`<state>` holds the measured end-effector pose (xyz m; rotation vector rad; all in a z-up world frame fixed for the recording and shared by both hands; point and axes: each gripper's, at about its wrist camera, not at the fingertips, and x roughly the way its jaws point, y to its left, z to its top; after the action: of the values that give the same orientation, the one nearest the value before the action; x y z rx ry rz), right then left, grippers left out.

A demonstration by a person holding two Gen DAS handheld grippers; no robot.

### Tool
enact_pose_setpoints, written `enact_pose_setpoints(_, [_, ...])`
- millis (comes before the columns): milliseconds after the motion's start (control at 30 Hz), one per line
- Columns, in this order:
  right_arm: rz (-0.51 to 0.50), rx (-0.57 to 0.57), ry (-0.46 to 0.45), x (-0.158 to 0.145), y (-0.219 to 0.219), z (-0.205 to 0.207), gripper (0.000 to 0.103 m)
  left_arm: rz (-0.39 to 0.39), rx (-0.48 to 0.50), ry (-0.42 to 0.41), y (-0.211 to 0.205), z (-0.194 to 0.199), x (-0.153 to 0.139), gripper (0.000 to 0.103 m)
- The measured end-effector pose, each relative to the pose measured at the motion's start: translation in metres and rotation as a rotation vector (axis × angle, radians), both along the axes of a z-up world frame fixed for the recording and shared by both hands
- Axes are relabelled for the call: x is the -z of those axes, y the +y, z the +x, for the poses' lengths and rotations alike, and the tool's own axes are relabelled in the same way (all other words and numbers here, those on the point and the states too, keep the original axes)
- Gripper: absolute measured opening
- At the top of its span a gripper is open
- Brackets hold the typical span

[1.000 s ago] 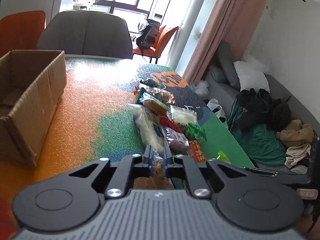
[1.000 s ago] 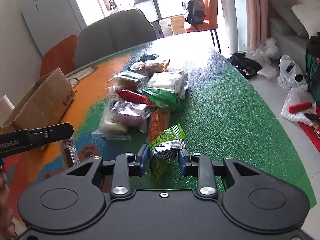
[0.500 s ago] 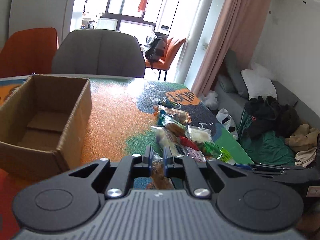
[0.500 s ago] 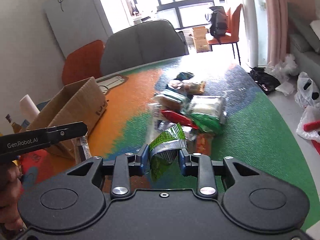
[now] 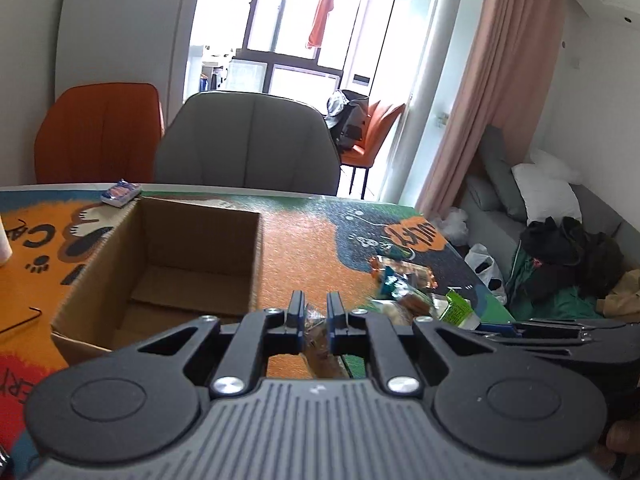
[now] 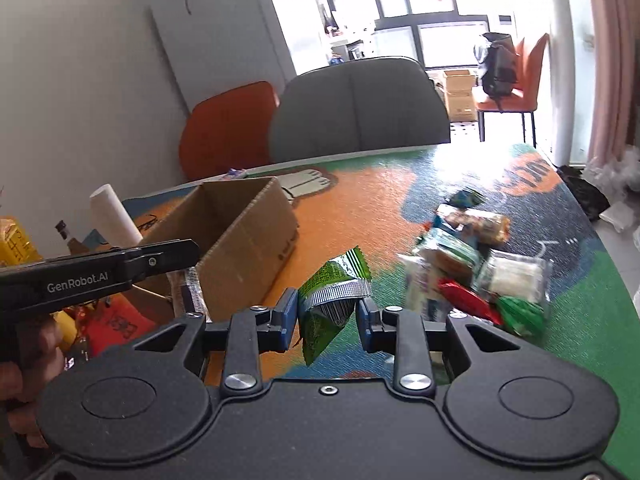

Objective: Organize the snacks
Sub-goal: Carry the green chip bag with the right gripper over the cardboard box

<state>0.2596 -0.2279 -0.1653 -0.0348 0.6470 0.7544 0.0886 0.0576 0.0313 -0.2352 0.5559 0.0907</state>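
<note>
Living room, bright window at the back, pink curtain right. Round table under a printed mat in orange, green and dark grey; cartoon lettering on the mat shows but cannot be read with certainty.

Chairs behind the table: one grey chair, one orange chair beside it, and a third, orange, farther back with a black backpack on it.

One open cardboard box on the left part of the table; the left wrist view looks into it and shows nothing inside. The right wrist view shows only its outer side.

Left gripper: jaws nearly together, pinching a clear-wrapped brownish snack, held just right of the box's near corner. Its side, seen from the right wrist view, reads "GenRobot.AI".

Right gripper: jaws a little apart, clamped on a green snack packet with a silver crimped seal, held above the mat. Print on the packet too small to read.

Snack pile on the right part of the table, blurred: about eight packets, among them one red, one green, one clear with white contents.

Only the left wrist view: a small blue-and-orange packet at the far table edge, and a sofa heaped with clothes. Only the right wrist view: one white roll left of the box.
</note>
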Motion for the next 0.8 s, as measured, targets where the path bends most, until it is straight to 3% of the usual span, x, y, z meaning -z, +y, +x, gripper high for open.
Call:
enact_pose_setpoints(400, [0.004, -0.085, -0.017, -0.016, 0.057, 0.0, 0.029, 0.028, -0.061, -0.013, 0.05, -0.001, -0.013, 0.01])
enact_pose_setpoints(800, [0.012, -0.154, 0.003, -0.015, 0.108, 0.003, 0.029, 0.013, -0.132, 0.006, 0.107, 0.012, -0.002, 0.01])
